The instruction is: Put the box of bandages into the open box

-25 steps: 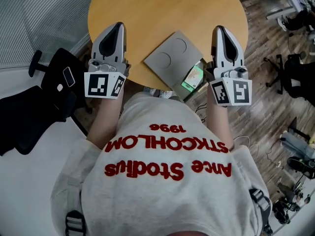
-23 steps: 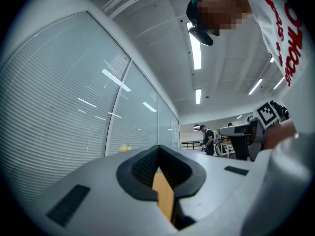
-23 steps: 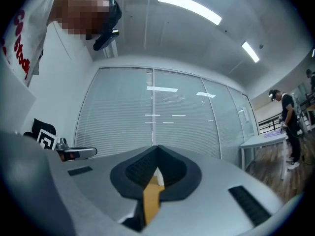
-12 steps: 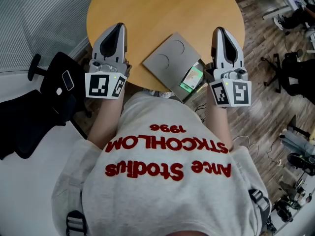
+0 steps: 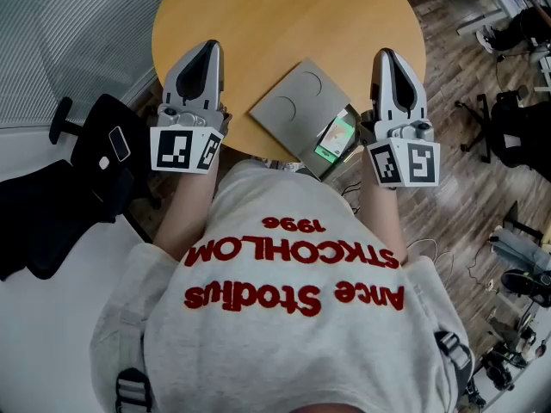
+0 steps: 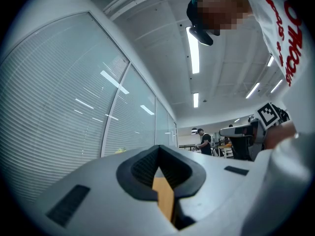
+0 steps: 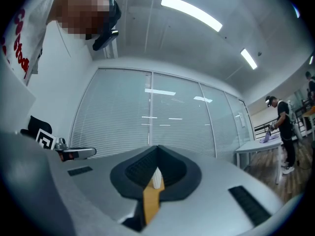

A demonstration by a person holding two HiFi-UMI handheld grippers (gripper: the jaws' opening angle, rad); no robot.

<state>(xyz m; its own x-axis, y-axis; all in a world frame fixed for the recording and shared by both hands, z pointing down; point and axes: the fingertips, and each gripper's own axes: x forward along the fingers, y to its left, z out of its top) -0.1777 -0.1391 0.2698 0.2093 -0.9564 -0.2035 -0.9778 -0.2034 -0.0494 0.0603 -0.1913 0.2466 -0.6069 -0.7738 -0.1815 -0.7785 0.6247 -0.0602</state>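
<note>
grippers: left (image 5: 205,50) and right (image 5: 385,56) both pinched shut, nothing in them | bandages (image 5: 336,136): near-right end of the grey box (image 5: 293,101), at the table (image 5: 284,20) near edge (already inside? looks like it, can't swear) | relation: just left of right gripper, long axis near-left to far-right, right's way nearer
</note>
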